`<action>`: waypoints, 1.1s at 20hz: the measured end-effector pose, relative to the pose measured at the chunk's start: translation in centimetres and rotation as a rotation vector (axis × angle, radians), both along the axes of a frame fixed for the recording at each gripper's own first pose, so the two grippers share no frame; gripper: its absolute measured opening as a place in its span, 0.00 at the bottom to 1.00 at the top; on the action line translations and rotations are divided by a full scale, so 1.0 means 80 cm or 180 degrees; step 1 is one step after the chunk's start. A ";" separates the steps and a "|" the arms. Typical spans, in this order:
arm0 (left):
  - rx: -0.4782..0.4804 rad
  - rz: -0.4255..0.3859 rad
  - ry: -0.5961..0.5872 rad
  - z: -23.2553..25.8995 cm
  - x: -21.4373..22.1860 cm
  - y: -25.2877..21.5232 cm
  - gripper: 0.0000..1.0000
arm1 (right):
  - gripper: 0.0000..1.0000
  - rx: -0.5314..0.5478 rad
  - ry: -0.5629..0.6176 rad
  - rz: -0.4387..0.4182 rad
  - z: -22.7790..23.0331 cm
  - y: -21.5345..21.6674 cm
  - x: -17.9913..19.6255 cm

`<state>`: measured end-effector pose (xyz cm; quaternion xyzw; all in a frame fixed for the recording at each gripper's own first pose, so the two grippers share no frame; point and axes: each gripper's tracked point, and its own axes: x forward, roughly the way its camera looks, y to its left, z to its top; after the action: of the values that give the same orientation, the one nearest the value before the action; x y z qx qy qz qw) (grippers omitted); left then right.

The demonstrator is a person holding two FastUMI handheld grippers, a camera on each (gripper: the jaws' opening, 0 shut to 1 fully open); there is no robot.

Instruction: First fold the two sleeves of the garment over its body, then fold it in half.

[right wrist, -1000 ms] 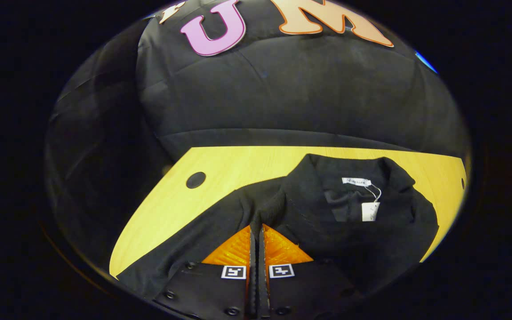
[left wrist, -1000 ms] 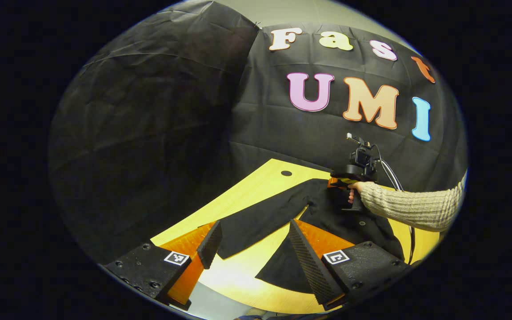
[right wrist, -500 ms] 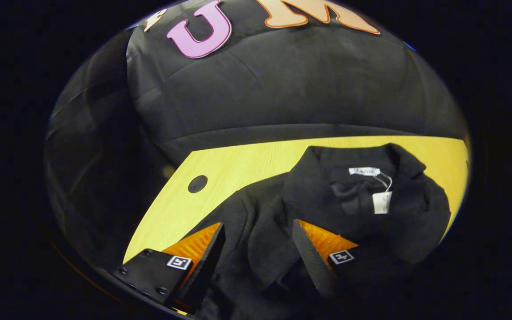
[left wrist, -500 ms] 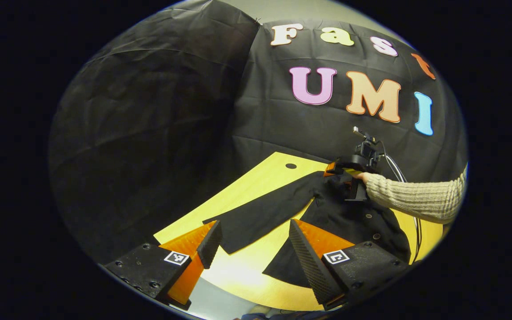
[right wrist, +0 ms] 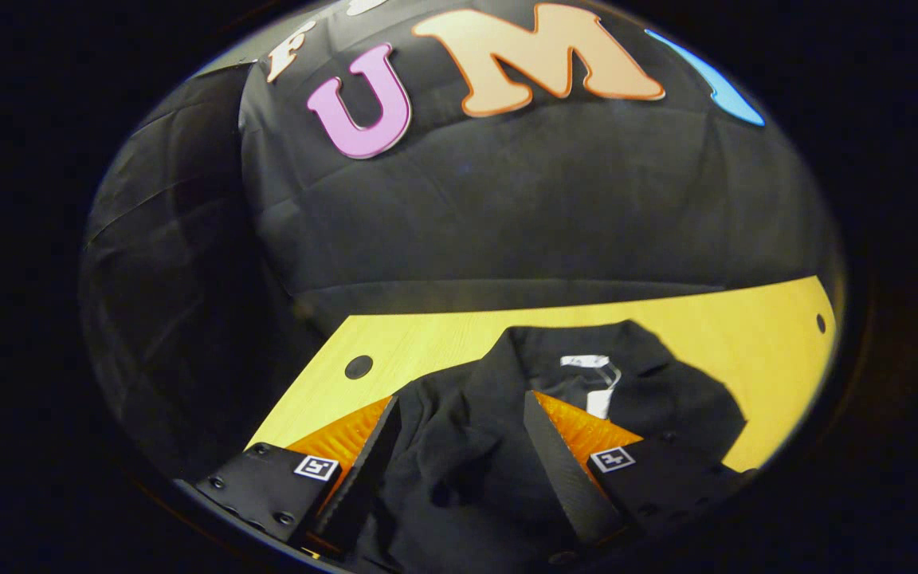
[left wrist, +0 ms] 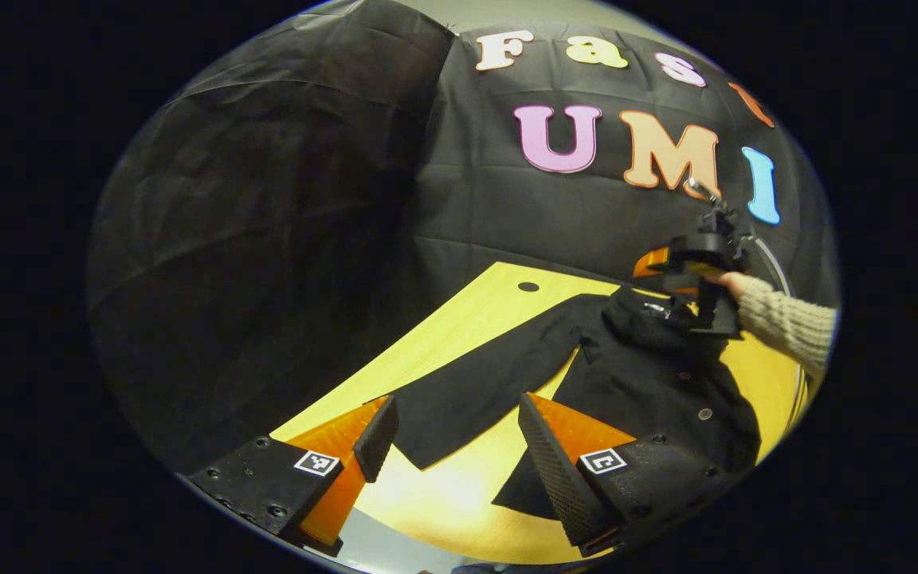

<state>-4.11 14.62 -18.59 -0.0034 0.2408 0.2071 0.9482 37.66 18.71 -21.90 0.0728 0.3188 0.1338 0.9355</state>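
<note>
A black button-up garment (left wrist: 650, 383) lies on the yellow table (left wrist: 459, 335), its collar at the far end. One long sleeve (left wrist: 491, 379) stretches out toward me, and its cuff end lies between the fingers of my open left gripper (left wrist: 459, 446), which touch nothing. In the right gripper view, my right gripper (right wrist: 463, 462) hangs open above the garment's shoulder and collar (right wrist: 507, 375), near the white neck label (right wrist: 590, 360). The left gripper view shows that right gripper (left wrist: 658, 267) raised above the collar, held by a hand in a knit sleeve (left wrist: 786, 327).
The table has a round hole (right wrist: 358, 367) near its far left corner and a smaller one (right wrist: 820, 323) at the far right. Black cloth walls close off the back and left. Bare tabletop lies left of the sleeve.
My right gripper was shut on the garment's shoulder, then opened, let go and rose above the collar. My left gripper stayed open and barely moved.
</note>
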 end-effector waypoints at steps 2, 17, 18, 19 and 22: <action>0.0007 -0.0041 0.0094 -0.018 0.006 0.006 0.94 | 0.98 -0.0047 -0.0153 -0.0026 0.024 -0.031 -0.020; -0.0002 -0.0192 0.0868 -0.152 0.034 0.069 0.94 | 0.98 -0.0355 -0.0593 -0.0767 0.128 -0.260 -0.244; -0.0003 -0.0187 0.0906 -0.156 0.032 0.073 0.94 | 0.98 -0.0331 -0.0621 -0.0830 0.138 -0.267 -0.256; -0.0001 -0.0191 0.0890 -0.156 0.033 0.075 0.94 | 0.98 -0.0306 -0.0659 -0.0910 0.146 -0.273 -0.261; 0.0039 -0.0239 0.0889 -0.157 0.032 0.074 0.95 | 0.98 -0.0248 -0.0728 -0.1149 0.163 -0.304 -0.289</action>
<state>-1.52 20.53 -31.12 0.0403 0.3692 0.1713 0.9125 14.54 -5.62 -8.83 0.0769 0.1972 -0.0409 0.9765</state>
